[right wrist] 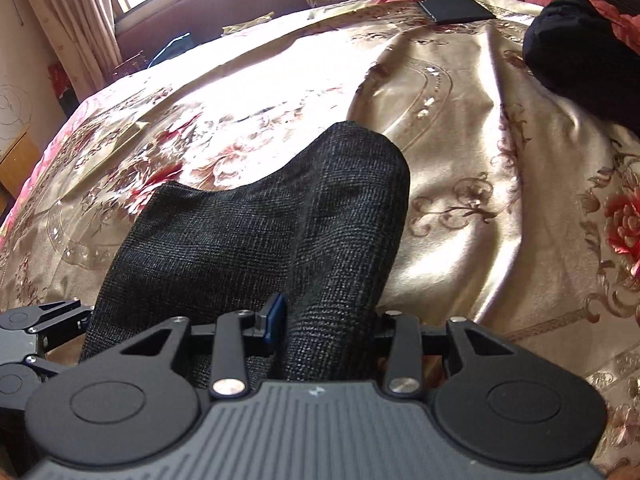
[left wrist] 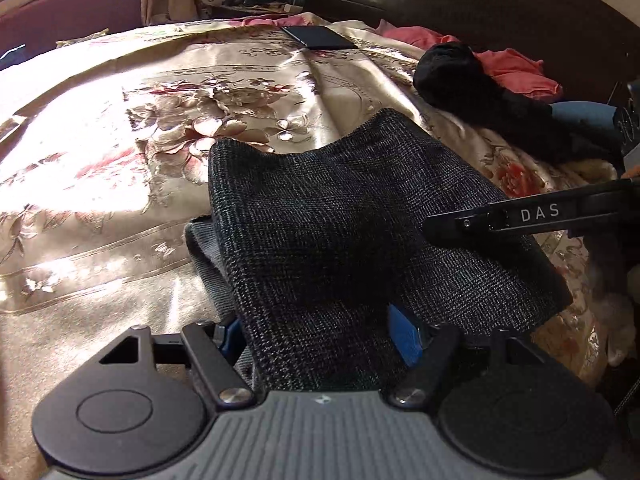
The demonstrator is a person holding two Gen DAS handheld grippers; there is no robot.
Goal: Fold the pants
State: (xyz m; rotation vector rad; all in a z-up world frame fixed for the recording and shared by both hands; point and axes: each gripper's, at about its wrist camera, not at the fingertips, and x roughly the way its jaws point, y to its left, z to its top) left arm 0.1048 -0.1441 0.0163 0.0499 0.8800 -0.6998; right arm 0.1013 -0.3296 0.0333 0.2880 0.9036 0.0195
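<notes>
**Both tools lift the pants for a fold**

Left wrist view: the left tool [left wrist: 320, 340] is closed on a wide bunch of the dark pants [left wrist: 340, 216], held raised above the bed [left wrist: 100, 168], with the right tool [left wrist: 440, 232] reaching in from the right.

Right wrist view: the right tool [right wrist: 328, 324] pinches a fabric ridge (one blue pad visible), probably keeping the edge level for folding.
</notes>
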